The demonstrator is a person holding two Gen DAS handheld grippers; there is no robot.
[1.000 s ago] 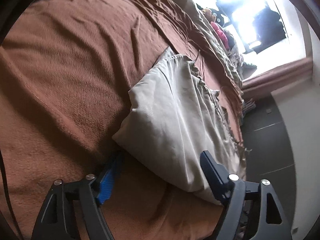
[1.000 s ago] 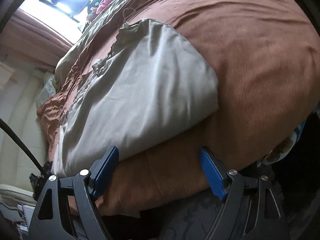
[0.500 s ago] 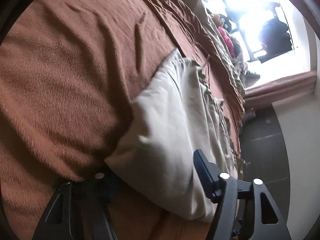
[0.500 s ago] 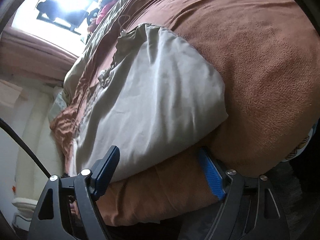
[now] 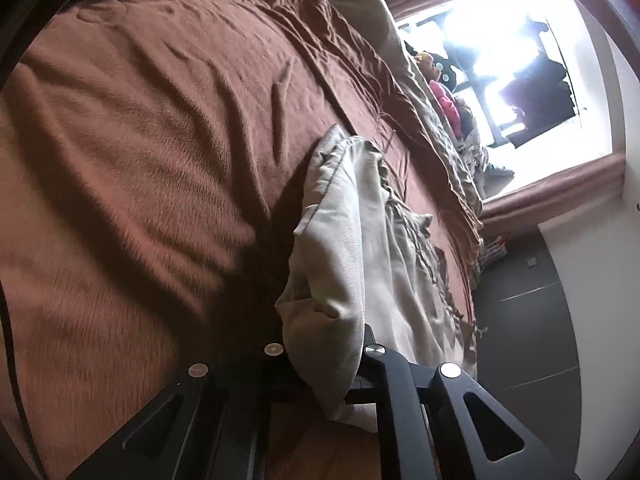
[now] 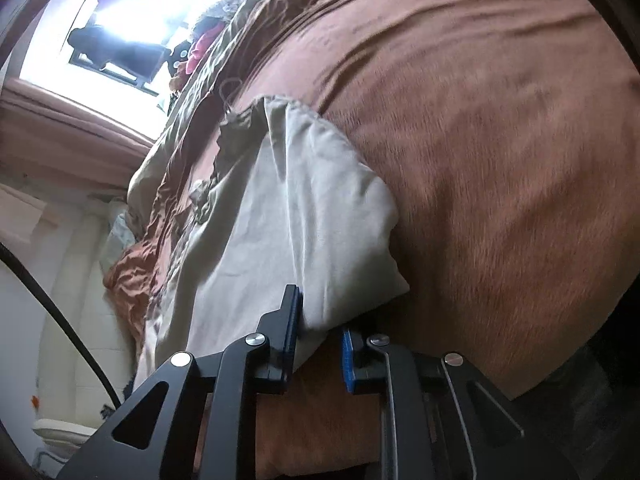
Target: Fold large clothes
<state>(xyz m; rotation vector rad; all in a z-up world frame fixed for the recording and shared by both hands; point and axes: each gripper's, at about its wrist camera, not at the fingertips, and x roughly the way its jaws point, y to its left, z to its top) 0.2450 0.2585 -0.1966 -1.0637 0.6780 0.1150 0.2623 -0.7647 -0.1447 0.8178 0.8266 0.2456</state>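
A pale beige garment (image 5: 348, 248) lies folded on a brown fleece blanket (image 5: 140, 160) that covers a bed. My left gripper (image 5: 325, 354) is closing its jaws on the garment's near left corner. The cloth bunches up between the black fingers (image 5: 376, 356) and hides the pads. In the right wrist view the same garment (image 6: 288, 216) stretches away over the blanket (image 6: 500, 160). My right gripper (image 6: 320, 340) is closing its jaws on the near right corner, and the cloth is pinched between the blue pads (image 6: 294, 332).
A bright window (image 5: 512, 60) lies past the bed's far end, with a heap of coloured clothes (image 5: 440, 96) below it. An olive cover (image 5: 440, 152) runs along the bed's edge. Dark floor (image 5: 528, 320) lies beside the bed. A black cable (image 6: 60, 300) crosses the right view's left side.
Both pairs of jaws have gone from wide open to closed on the garment's near edge. The left corner has risen and the cloth now stands gathered in a ridge.
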